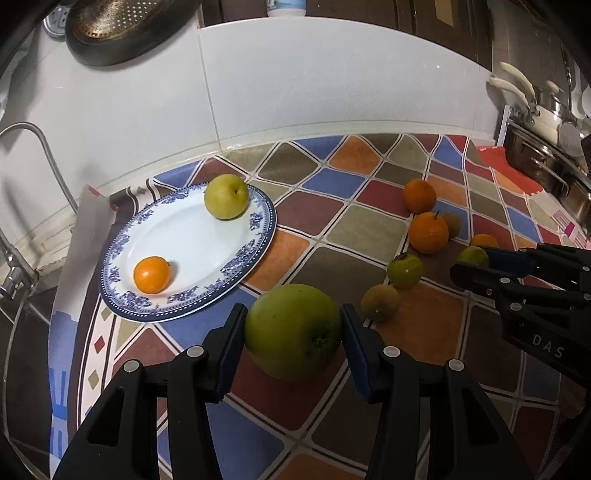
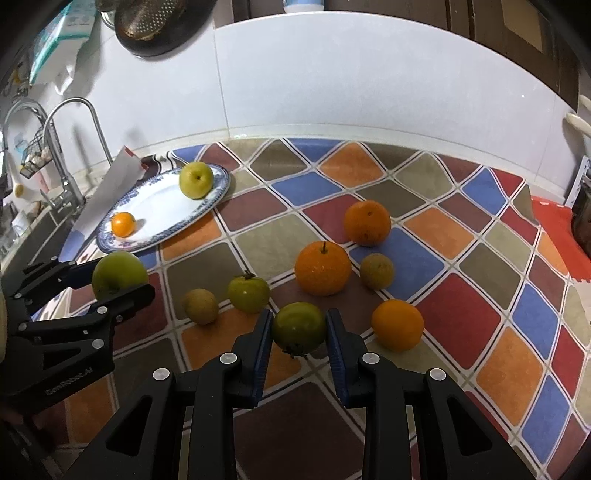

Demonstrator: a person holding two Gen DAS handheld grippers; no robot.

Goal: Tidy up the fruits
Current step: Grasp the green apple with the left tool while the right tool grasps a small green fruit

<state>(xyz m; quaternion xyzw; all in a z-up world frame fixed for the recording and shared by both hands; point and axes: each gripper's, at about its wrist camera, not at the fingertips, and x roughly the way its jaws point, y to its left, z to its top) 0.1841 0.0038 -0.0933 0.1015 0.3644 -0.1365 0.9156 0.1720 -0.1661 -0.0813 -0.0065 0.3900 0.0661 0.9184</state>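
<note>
My left gripper (image 1: 293, 321) is shut on a large green apple (image 1: 293, 330), held just above the mat near the plate's front edge; it also shows in the right wrist view (image 2: 118, 275). My right gripper (image 2: 299, 325) is shut on a small dark green fruit (image 2: 299, 326). The blue-and-white plate (image 1: 229, 273) holds a yellow-green pear (image 1: 226, 196) and a small orange (image 1: 151, 275). Loose on the mat lie three oranges (image 2: 322, 267), (image 2: 366, 222), (image 2: 398, 324), a green fruit (image 2: 248, 293) and two brownish fruits (image 2: 200, 305), (image 2: 376, 270).
A chequered mat (image 2: 461, 306) covers the counter. A sink with a faucet (image 2: 70, 147) lies to the left. White tiled wall (image 1: 332, 81) runs behind. A colander (image 1: 118, 26) hangs at top left. Steel pots (image 1: 546, 147) stand at the right.
</note>
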